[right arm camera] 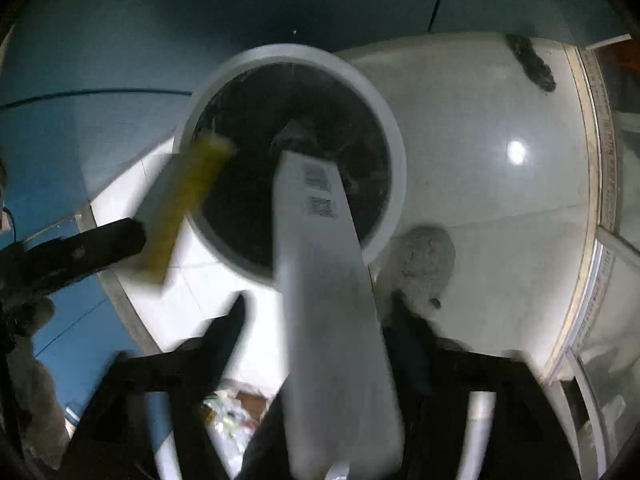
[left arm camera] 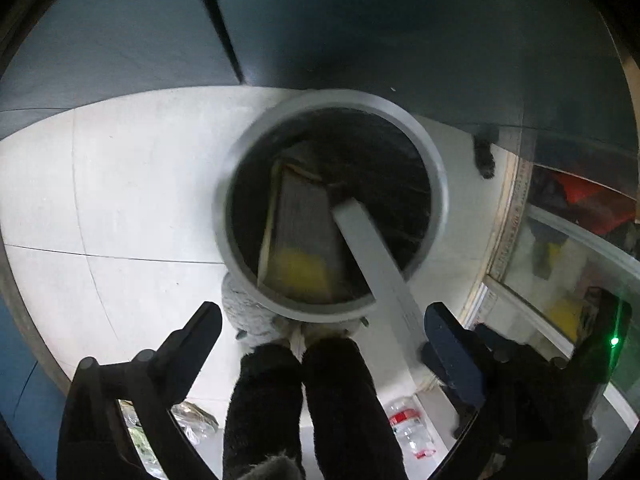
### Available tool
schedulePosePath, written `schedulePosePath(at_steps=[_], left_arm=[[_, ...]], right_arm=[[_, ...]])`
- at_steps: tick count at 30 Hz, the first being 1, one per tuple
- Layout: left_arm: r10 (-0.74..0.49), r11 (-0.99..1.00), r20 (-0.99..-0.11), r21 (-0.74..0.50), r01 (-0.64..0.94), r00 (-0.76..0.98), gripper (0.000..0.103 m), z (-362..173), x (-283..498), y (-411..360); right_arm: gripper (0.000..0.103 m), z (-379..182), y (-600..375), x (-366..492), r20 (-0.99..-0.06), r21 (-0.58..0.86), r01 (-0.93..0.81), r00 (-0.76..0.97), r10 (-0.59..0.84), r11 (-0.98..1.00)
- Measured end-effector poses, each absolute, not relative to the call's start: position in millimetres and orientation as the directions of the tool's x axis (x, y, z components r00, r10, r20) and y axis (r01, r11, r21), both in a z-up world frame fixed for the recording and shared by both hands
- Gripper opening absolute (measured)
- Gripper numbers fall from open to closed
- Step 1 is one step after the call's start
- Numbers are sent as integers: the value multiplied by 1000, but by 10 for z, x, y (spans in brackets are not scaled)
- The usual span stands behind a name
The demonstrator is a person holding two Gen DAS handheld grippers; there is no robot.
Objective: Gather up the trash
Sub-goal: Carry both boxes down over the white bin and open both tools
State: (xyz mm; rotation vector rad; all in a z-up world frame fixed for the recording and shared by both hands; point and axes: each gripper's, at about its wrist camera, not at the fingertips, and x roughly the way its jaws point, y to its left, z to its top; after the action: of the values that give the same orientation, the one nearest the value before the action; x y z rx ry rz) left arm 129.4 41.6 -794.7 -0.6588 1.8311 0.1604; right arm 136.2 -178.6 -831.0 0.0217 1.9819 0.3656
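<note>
Both boxes [left arm camera: 304, 240] [right arm camera: 328, 280] blur, their ends hidden inside bin [left arm camera: 436, 168].

We see the bin [left arm camera: 240, 236] standing on the floor [left arm camera: 120, 200], close to the wall [left arm camera: 360, 20] behind it. Two boxes stick into the bin: the wide box [left arm camera: 304, 232] on the left, the long box [left arm camera: 384, 276] on the right. A bottle [left arm camera: 412, 428] lies on the floor nearer us.
</note>
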Motion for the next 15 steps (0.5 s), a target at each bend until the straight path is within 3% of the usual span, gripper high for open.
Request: schedulePosePath(at_steps=[1, 9, 15], left_arm=[[-336, 839, -916, -186, -510, -218, 103, -7893, 1261, 434], [-32, 919, -985, 38, -393, -172, 103, -7290, 993, 496], [-6, 911, -990, 52, -408, -138, 103, -6642, 830, 474]], right_arm=[[103, -8312, -1799, 1383, -894, 254, -150, -412, 173, 956], [103, -7887, -1818, 1289, -963, 114, -221, -266, 53, 969], [103, -7274, -1804, 1225, -980, 83, -256, -197, 32, 963]])
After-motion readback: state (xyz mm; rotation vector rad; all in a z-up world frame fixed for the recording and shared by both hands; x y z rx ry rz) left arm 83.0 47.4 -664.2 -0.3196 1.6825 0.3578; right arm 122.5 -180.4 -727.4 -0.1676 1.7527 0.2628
